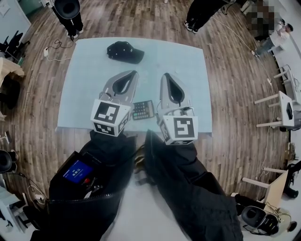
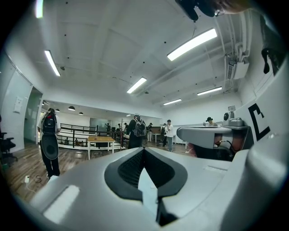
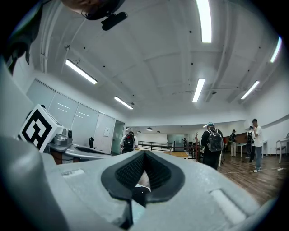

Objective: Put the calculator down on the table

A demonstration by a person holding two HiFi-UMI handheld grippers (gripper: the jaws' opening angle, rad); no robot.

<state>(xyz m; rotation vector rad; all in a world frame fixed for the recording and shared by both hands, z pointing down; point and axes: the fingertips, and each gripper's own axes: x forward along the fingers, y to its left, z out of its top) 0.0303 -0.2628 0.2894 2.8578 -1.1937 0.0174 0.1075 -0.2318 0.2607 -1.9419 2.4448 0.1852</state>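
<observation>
The calculator [image 1: 143, 110] lies flat on the pale blue table [image 1: 84, 84], near its front edge. It sits between the bodies of my two grippers and neither touches it. My left gripper [image 1: 135, 73] hovers to its left, pointing away from me, with its jaws shut and empty. In the left gripper view the left gripper [image 2: 144, 150] has its tips meeting. My right gripper [image 1: 165, 75] hovers to the calculator's right, also shut on nothing. The right gripper view shows the right gripper [image 3: 144, 153] with its tips closed together.
A black cap [image 1: 124, 52] rests on the far part of the table. Several people stand on the wooden floor beyond the table [image 1: 202, 14]. White tables and stools stand at the right [image 1: 282, 103]. My dark sleeves [image 1: 188, 188] fill the foreground.
</observation>
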